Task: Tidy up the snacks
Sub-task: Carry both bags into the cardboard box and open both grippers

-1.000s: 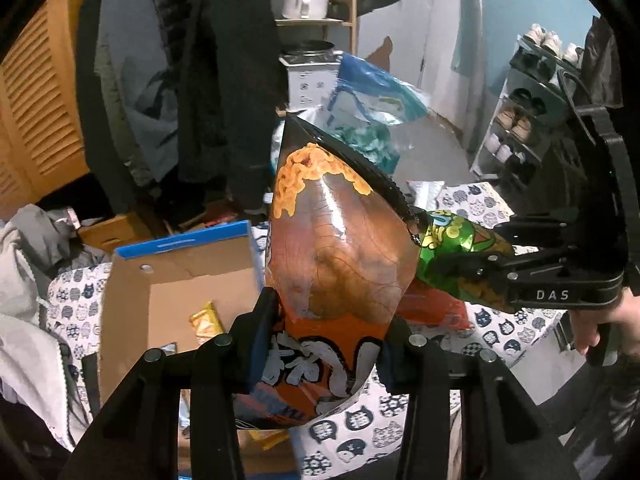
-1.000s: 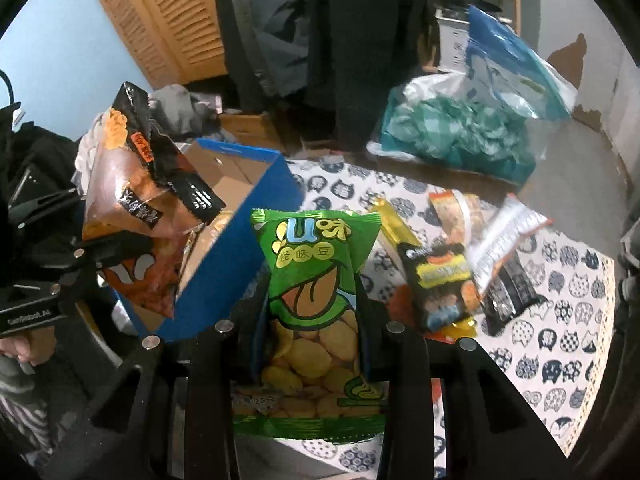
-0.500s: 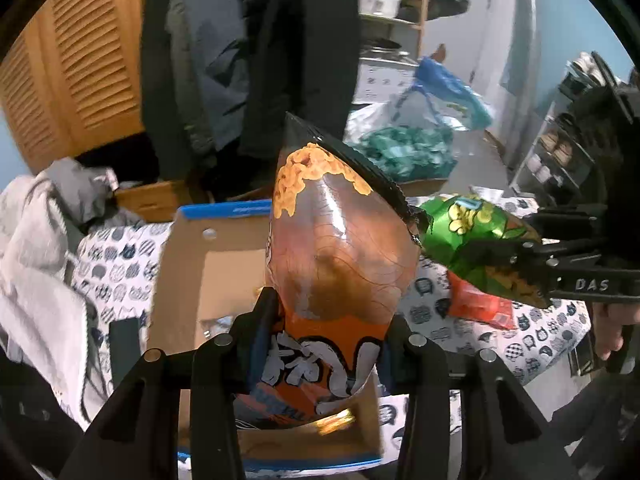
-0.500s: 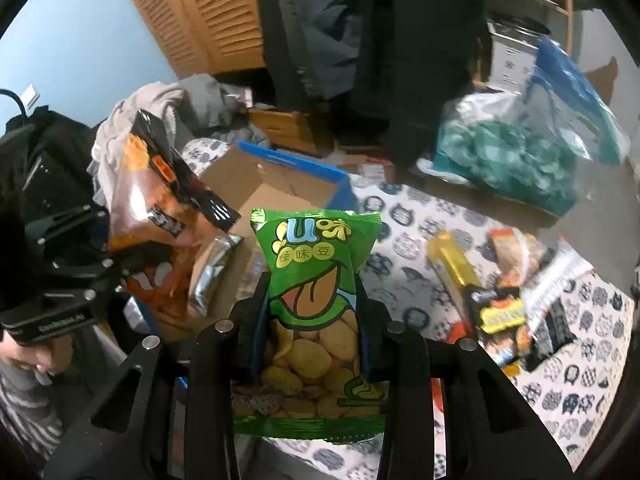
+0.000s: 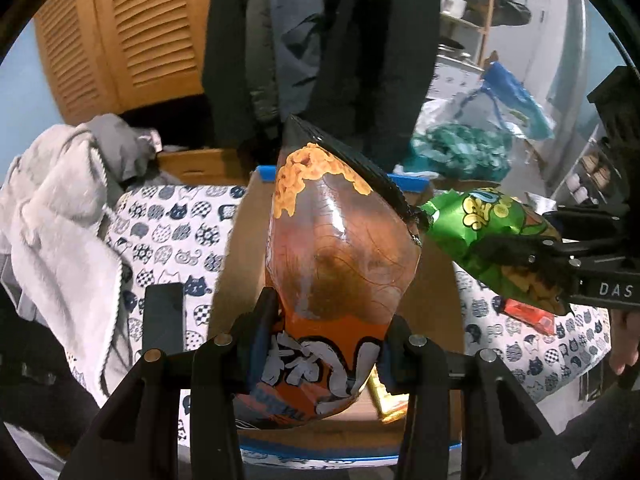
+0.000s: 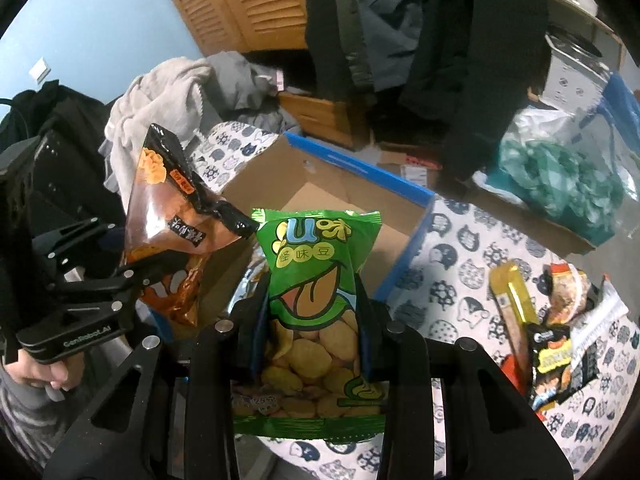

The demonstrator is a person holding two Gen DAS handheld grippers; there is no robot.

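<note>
With my left gripper [image 5: 324,344] clamping the orange bag [image 5: 340,248] and my right gripper [image 6: 312,320] the green bag [image 6: 316,292], I carry both over the box [image 6: 320,184]; next, lower and let go

My black right gripper [image 5: 560,276] reads "DAS"; my black left gripper [image 6: 132,284] "GenRobot.AI"; the green crinkly bean packet [image 6: 316,280] says "U味 怪味豆".

A lived-in room of a home. Dark coats [image 5: 320,40] hang in front of a louvred wooden closet door [image 5: 128,32], a heap of grey clothing [image 6: 180,84] lies beside a table under a cat-print cloth [image 6: 460,276], and shoes sit on a rack [image 5: 592,168] by the pale blue wall [image 6: 100,28]. Pots stand on a wooden shelf [image 5: 468,8], with a clear bag of bedding [image 6: 560,176] on the floor.
</note>
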